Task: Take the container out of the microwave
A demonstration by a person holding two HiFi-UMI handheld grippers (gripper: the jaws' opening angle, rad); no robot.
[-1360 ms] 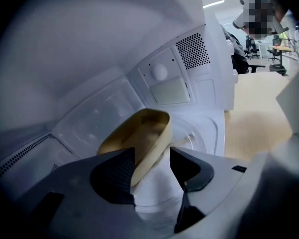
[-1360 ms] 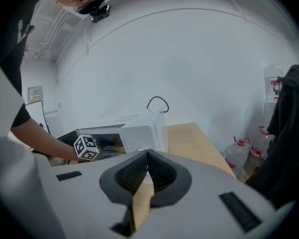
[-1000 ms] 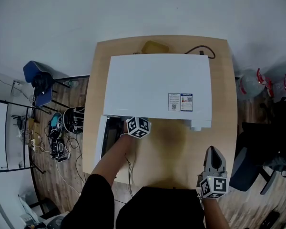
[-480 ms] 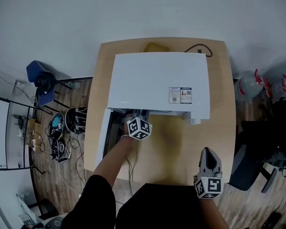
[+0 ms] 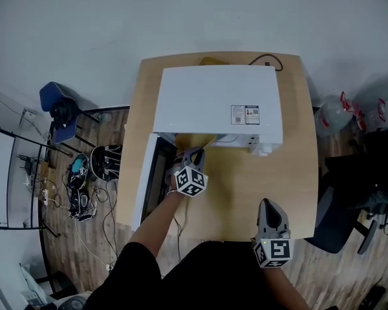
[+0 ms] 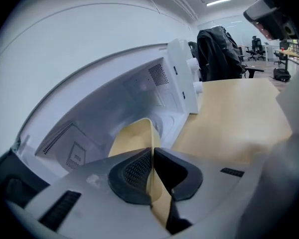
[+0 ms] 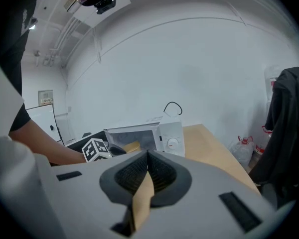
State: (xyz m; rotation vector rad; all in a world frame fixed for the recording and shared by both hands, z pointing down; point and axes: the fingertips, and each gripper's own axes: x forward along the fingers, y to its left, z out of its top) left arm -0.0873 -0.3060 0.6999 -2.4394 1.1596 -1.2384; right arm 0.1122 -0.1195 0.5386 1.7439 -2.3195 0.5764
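The white microwave [image 5: 213,105] stands on the wooden table [image 5: 297,166] with its door [image 5: 144,179] swung open to the left. A pale yellow container [image 5: 195,141] sticks out of the cavity mouth. My left gripper [image 5: 195,154] is shut on the container's thin rim [image 6: 150,133], its jaws having just closed down on it. In the left gripper view the rim runs between the dark pads [image 6: 134,171], with the cavity [image 6: 114,103] behind. My right gripper [image 5: 269,205] hangs over the table's front right part, shut and holding nothing [image 7: 147,156].
A black cable [image 5: 265,60] and a yellowish object [image 5: 210,61] lie behind the microwave. Water bottles [image 5: 336,115] and a dark chair [image 5: 349,199] stand right of the table. A blue chair [image 5: 55,105] and floor clutter are to the left.
My left gripper has pulled back from the microwave mouth, and the yellow container now shows outside the cavity. My right gripper has shifted left along the table's front edge.
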